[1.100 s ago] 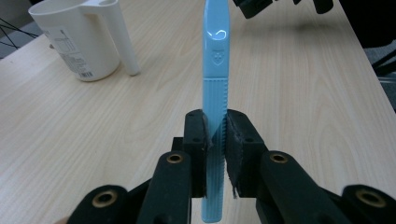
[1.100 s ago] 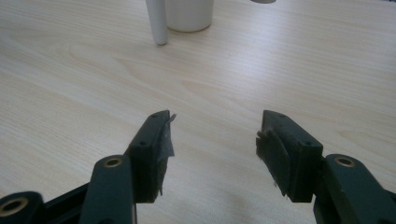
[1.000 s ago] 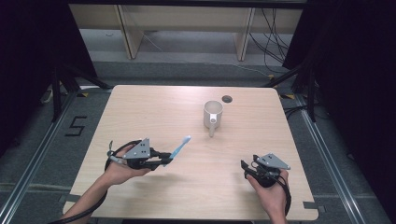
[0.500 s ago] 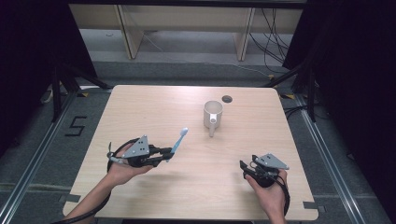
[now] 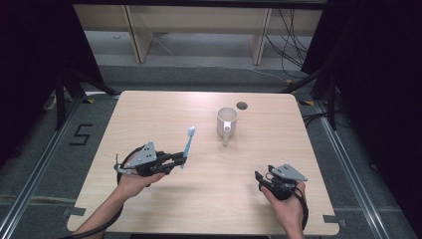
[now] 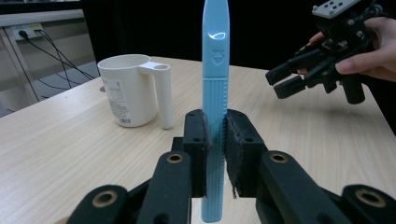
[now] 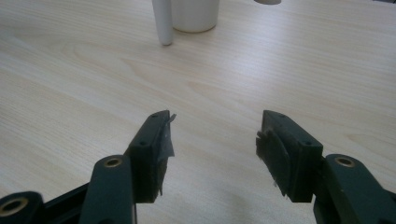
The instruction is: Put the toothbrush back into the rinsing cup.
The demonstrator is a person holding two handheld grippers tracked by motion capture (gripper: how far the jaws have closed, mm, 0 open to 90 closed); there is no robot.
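Toothbrush [image 6: 215, 93] position: clamped between jaws of left gripper [image 5: 176, 158], lower left of high view. Pads press both sides of handle, approx. at its ribbed section. In left gripper view, handle stands upright at frame centre; lower end sticks out below the pads, upper part runs off top edge. In high view, brush head [image 5: 190, 131] points toward top of frame, lifted off table [image 5: 149, 114].

Right gripper [image 5: 259, 178]: lower right of high view, held in a hand [image 5: 287, 206]. Jaws apart, nothing between them. Right gripper view shows bare wood between the two pads [image 7: 164, 140]. Same gripper appears upper right in left gripper view, jaws apart.

Mug [image 5: 227, 121]: white, upright on table, upper centre of high view; handle [image 5: 226, 135] faces bottom of frame. Well apart from both grippers. In left gripper view, mug sits left of toothbrush, w/ printed label on side.

Round hole [image 5: 242, 105] in tabletop: just above-right of mug in high view.
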